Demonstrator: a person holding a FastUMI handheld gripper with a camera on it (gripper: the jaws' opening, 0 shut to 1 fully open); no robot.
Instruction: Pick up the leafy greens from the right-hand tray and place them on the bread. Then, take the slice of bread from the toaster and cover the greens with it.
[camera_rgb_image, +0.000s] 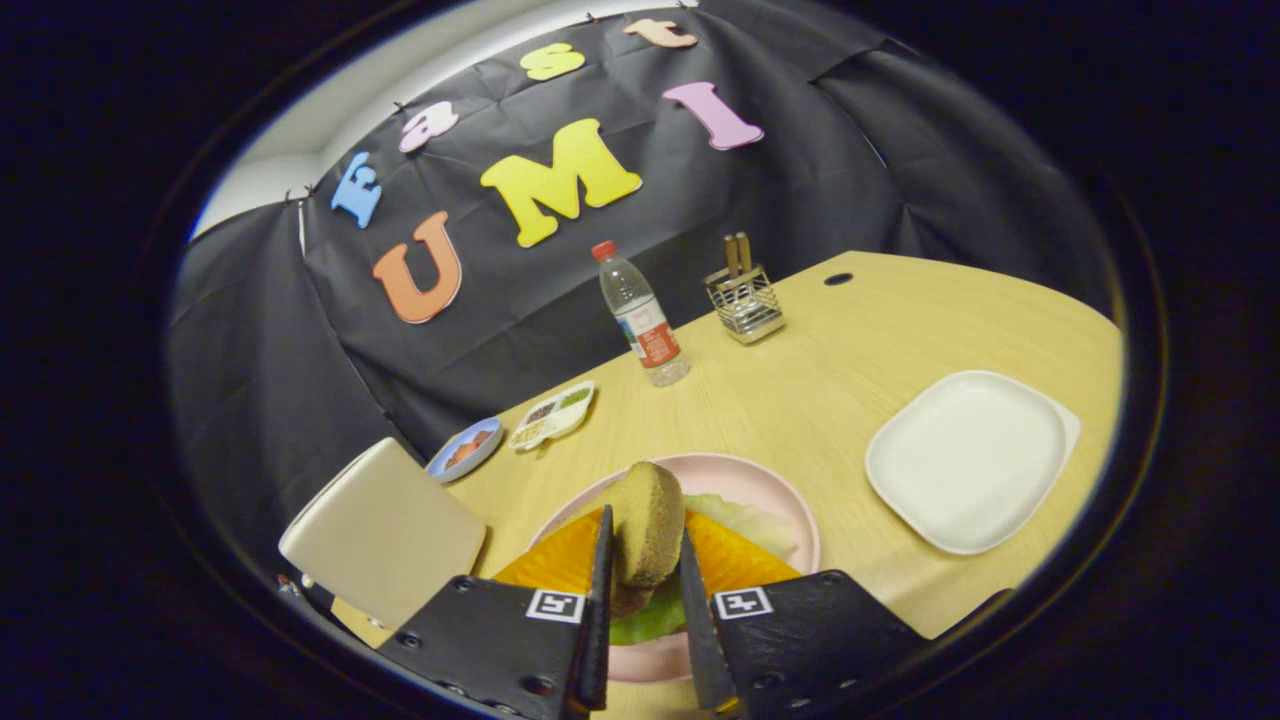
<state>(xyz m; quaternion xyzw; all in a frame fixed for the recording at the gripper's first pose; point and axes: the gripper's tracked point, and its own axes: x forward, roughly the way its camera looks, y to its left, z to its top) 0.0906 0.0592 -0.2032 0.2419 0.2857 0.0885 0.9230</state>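
While the gripper (645, 575) is clamping the slice of bread (648, 522) on edge between both fingers, the slice is standing nearly upright, its long axis running from 6 toward 12 o'clock away from the fingertips and leaning slightly to 1 o'clock. Directly beneath it, the pink plate (790, 500) is carrying the orange base bread (735, 560) with the leafy greens (745, 520) lying on top, the greens peeking out at 1 o'clock and again at 6 o'clock between the fingers. Since the slice is hanging vertical over a flat stack, the coming move is probably turning on tipping it flat before release. Off at 3 o'clock, the white tray (965, 460) is sitting bare on the table (850, 350); at 9 o'clock, the toaster (385, 530) is standing just beside the plate.
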